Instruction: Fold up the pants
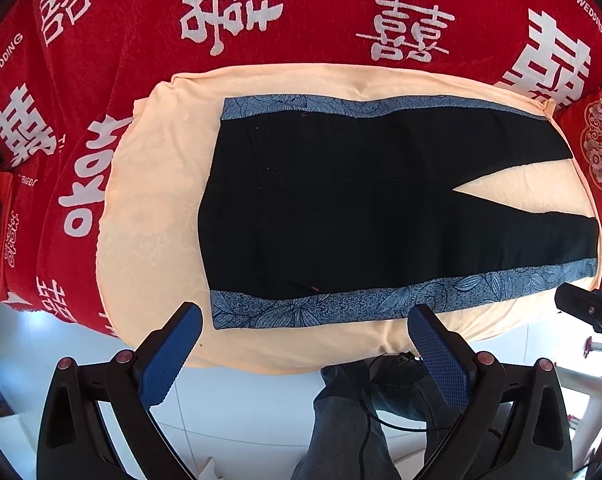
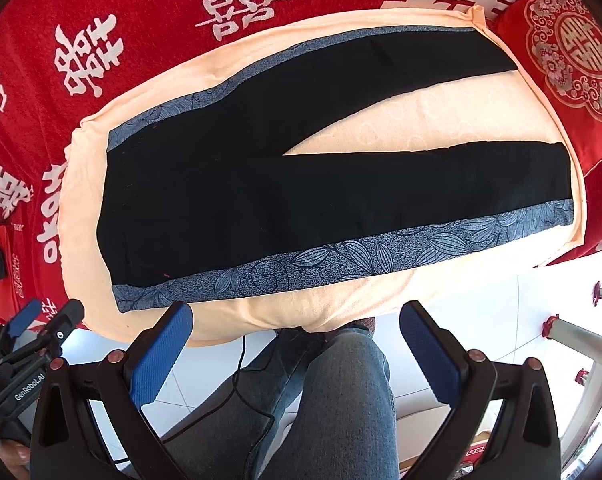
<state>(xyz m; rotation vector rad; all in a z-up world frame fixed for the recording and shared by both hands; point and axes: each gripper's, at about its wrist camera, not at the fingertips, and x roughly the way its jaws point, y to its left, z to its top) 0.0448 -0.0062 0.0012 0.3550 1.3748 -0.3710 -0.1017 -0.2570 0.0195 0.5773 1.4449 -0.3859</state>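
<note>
- The pants [image 1: 341, 208] [image 2: 261, 196] are black, smooth cloth, with a blue-grey band printed in leaves and flowers down each outer seam.
- They lie flat and unfolded on a peach pad [image 1: 149, 216] [image 2: 421, 120], waist to the left, both legs running right and splitting in a narrow V that shows the pad between them.
- The pad is soft, with a faint embossed pattern and rounded corners; it rests on a red cover [image 1: 141, 20] [image 2: 141, 20] with white woven characters and the words "HAPPY WEDDING".
- A red cushion [image 1: 597, 148] [image 2: 573, 48] with a silver floral medallion sits just beside the leg ends.
- The near band lies close to the pad's front edge, with a strip of bare pad between; bare pad also shows left of the waist.
- The left gripper [image 1: 305, 352] hovers off the front edge, apart from the cloth, jaws wide and holding nothing; its blue pads [image 1: 169, 360] are ribbed.
- The right gripper [image 2: 297, 352] hovers likewise in front of the pad, jaws wide and empty.
- Below both are a white tiled floor [image 1: 241, 408] [image 2: 405, 360], the person's jeans [image 1: 341, 432] [image 2: 341, 400] and a thin black cable [image 2: 241, 384].
</note>
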